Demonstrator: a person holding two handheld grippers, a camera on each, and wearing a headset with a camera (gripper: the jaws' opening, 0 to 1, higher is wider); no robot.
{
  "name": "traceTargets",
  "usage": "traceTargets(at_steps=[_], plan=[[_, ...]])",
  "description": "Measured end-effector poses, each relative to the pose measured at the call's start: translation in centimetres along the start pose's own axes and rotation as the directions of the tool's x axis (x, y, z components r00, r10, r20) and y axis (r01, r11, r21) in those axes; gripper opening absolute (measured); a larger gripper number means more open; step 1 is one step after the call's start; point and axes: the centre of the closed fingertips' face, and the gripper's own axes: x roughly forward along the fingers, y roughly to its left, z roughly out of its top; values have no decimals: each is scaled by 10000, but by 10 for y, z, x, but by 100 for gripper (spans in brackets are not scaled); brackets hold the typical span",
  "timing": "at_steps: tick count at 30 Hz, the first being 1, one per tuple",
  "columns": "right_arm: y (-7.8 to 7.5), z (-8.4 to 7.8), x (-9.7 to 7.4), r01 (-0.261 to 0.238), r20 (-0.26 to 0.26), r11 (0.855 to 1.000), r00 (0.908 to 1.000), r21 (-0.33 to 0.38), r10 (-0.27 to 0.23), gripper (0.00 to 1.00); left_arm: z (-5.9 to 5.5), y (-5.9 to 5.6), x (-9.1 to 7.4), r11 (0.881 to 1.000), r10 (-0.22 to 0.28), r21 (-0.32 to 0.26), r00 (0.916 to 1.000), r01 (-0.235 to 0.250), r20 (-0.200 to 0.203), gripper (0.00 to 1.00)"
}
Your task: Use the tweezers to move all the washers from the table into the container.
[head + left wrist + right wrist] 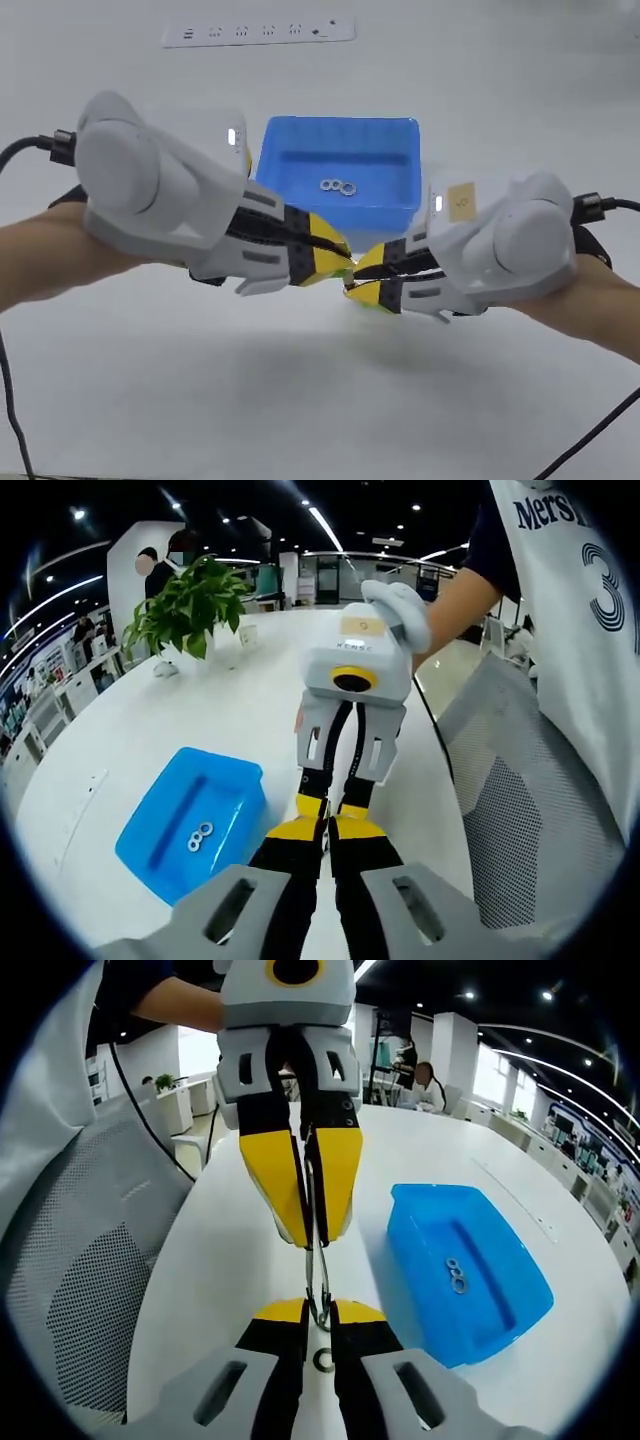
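A blue container (pixel 300 150) holds three washers (pixel 338 187) just beyond the grippers. My left gripper (pixel 343 260) and right gripper (pixel 353 281) meet tip to tip in front of it. In the right gripper view, thin metal tweezers (pixel 316 1260) run from the left gripper's (pixel 312 1232) shut yellow jaws down into my right gripper (pixel 318 1318), which is also shut on them. One washer (pixel 324 1360) lies on the white table under the right jaws. The left gripper view has the left gripper (pixel 328 832) facing the right gripper (pixel 331 802), with the container (pixel 160 820) to the left.
A white power strip (pixel 258 32) lies at the far edge of the white table (pixel 300 390). A grey mesh chair (pixel 530 810) stands beside the table. A potted plant (pixel 185 605) stands farther back on the table.
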Motion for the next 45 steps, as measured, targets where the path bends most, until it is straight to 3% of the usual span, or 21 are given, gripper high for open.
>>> traceTargets(at_steps=[10,24,35,45], plan=[[1,6,-4,17,226,10000,9997,88,-19,9,5,-1,-5,9996,-45,280,10000,46,-61,7],[-7,35,-21,463,731,9989,9963,-46,-459,9,30,1,-24,9959,-59,905,10000,57,16,6],[-28,59,-36,1082,1006,9940,9893,-174,-1059,9,55,16,-40,9876,200,1554,9996,-231,210,6],[-59,74,-48,1772,1390,9840,9750,-166,-1732,9,76,43,-43,9751,178,2206,9993,-247,333,7]])
